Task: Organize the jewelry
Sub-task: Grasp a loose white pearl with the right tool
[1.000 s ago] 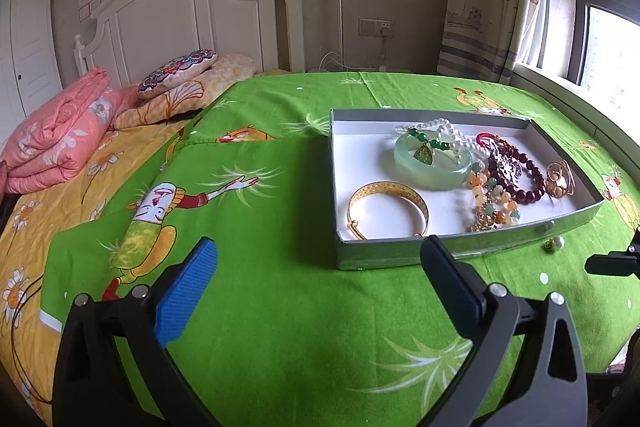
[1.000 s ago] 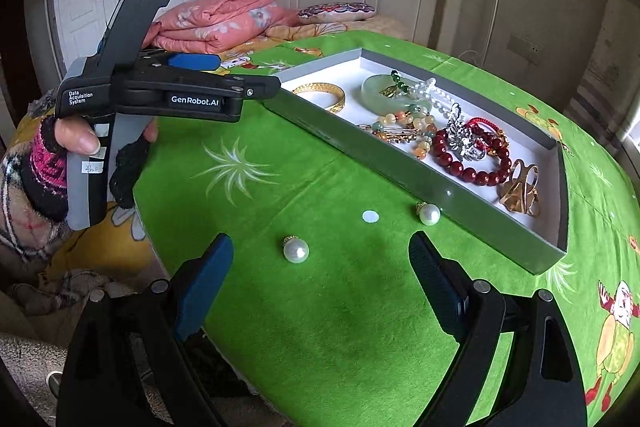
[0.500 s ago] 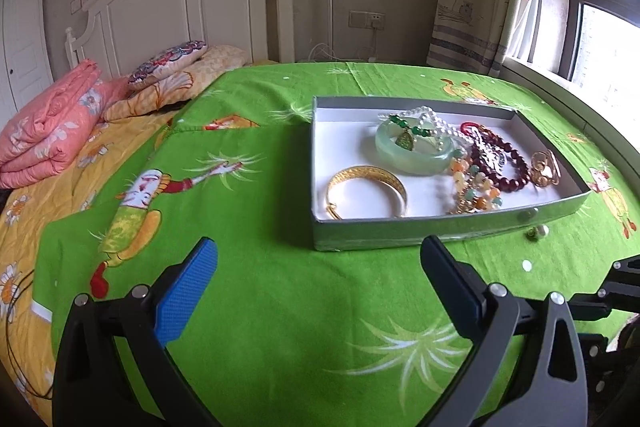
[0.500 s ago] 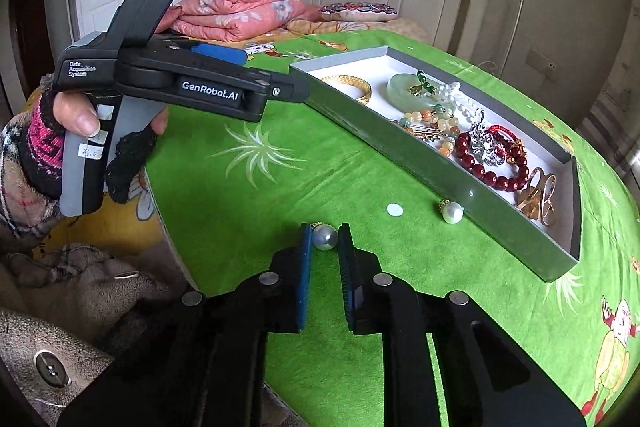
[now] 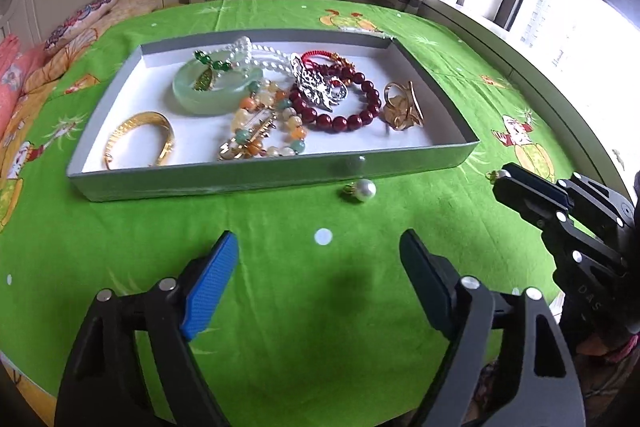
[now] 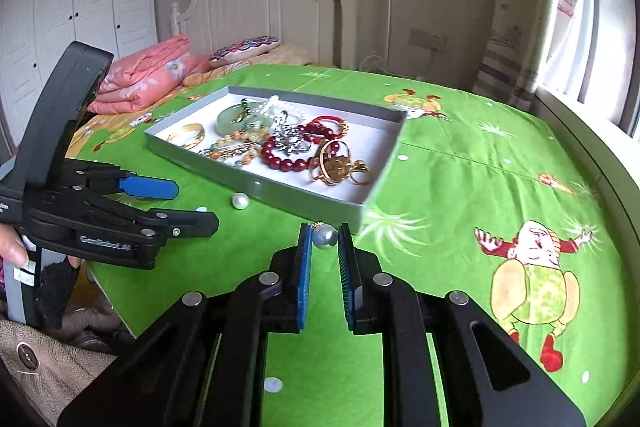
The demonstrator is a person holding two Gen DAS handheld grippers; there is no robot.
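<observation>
While the right gripper (image 6: pixel 325 237) pinches one pearl earring (image 6: pixel 324 236) between its fingers, a second pearl earring (image 5: pixel 365 190) lies on the green bedspread (image 5: pixel 280 307) just beside the grey tray (image 5: pixel 280 177). Left gripper (image 5: pixel 316 263): fingers closing, nothing between.

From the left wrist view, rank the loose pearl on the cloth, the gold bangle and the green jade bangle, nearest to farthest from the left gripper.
From the left gripper, whose jaws are closing on nothing:
1. Loose pearl, on the green cloth just outside the tray's front wall.
2. Gold bangle, front-left corner of the tray.
3. Jade bangle, farther back, left of centre.
</observation>
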